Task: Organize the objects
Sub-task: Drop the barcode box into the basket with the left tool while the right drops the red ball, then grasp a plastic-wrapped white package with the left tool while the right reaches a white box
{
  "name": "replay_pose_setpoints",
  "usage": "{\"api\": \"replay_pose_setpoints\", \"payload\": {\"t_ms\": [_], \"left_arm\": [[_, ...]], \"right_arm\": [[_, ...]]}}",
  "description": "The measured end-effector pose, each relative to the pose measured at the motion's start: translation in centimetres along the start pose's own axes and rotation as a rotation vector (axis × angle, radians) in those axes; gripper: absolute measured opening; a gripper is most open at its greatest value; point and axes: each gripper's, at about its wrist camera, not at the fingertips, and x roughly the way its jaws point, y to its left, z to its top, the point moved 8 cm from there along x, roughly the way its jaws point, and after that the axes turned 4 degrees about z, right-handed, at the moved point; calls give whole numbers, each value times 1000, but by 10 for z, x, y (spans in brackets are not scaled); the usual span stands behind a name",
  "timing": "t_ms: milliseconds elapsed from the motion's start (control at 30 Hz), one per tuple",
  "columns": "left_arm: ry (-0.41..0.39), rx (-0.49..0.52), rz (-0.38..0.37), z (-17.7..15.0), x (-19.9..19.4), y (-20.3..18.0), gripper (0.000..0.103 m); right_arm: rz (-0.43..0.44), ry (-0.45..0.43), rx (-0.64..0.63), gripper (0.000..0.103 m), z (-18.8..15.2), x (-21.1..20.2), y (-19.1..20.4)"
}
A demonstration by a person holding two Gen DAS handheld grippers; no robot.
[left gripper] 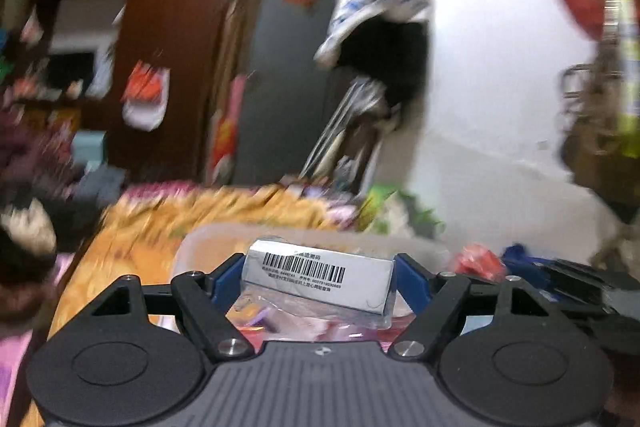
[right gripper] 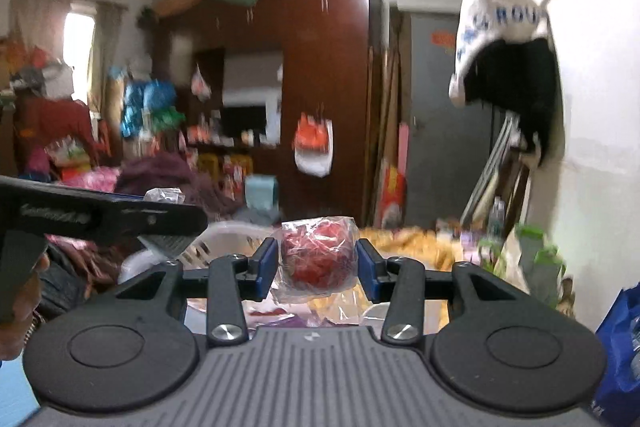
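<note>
Crinkly clear wrap covers a round red ball (right gripper: 318,254) clamped in the right gripper (right gripper: 316,263); left gripper (left gripper: 319,281) grips a glossy barcoded box (left gripper: 318,277), both above the white basket (right gripper: 224,239)

Barcoded silver box (left gripper: 320,277), wrapped red ball (right gripper: 318,253)

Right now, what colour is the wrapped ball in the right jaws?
Red, inside clear plastic wrap; right wrist view shows it best.
</note>
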Motion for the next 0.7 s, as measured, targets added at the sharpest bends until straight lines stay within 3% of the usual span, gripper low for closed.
{"api": "replay_pose_setpoints", "payload": {"t_ms": [33,133,167,267,500,600,700], "left_arm": [[25,-11,7,-4,10,4,82],[66,21,25,-13,23,3,83],[56,40,39,-14,22,2,83],[18,63,50,-11,13,0,93],[48,61,80,-11,11,1,96],[-6,86,82,-19,-16,2,96],[-59,107,36,-38,-57,-4,96]], "right_arm": [[1,17,4,50,-3,9,-1],[-48,27,-45,95,-11,16,0],[-65,4,-58,100,-11,10,0],[-16,-36,-19,103,-11,-16,4],[15,-62,-20,103,-9,-46,2],[0,-48,-15,103,-17,-47,-5],[43,-35,30,103,-37,-61,-15]]}}
